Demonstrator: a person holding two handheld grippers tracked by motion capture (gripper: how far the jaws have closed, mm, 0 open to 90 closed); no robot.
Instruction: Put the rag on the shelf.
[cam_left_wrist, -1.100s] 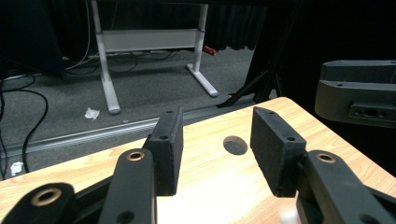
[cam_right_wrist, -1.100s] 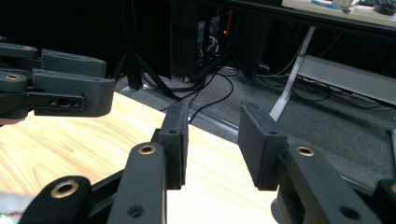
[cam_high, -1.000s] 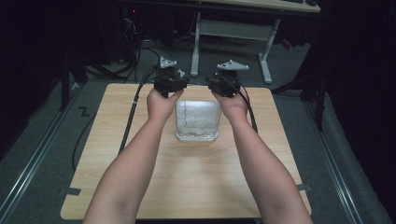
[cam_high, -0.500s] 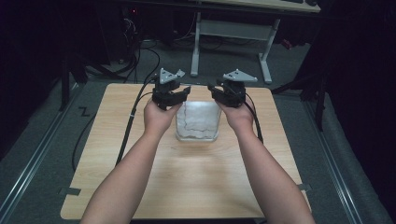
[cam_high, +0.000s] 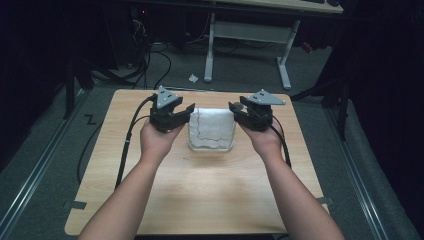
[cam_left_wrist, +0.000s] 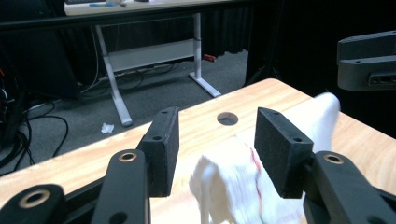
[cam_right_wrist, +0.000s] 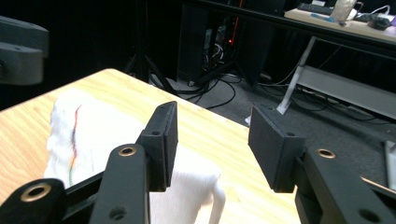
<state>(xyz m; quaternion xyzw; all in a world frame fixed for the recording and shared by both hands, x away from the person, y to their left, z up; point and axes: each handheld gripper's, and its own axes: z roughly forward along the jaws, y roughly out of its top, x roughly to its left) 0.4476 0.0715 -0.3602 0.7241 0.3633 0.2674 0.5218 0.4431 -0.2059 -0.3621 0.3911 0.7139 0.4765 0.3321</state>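
High view: we see the white cloth folded at the table centre, left gripper at nine o'clock, right gripper at three.
Left gripper view: released, jaws apart above the cloth.
Right gripper view: released too.
Advice: we'd pinch matching corners evenly.

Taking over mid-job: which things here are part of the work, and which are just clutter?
In the job:
white folded cloth with a red stripe
left gripper, jaws open
right gripper, jaws open

Lying about:
crumpled white paper scrap on the floor
white-legged desk behind
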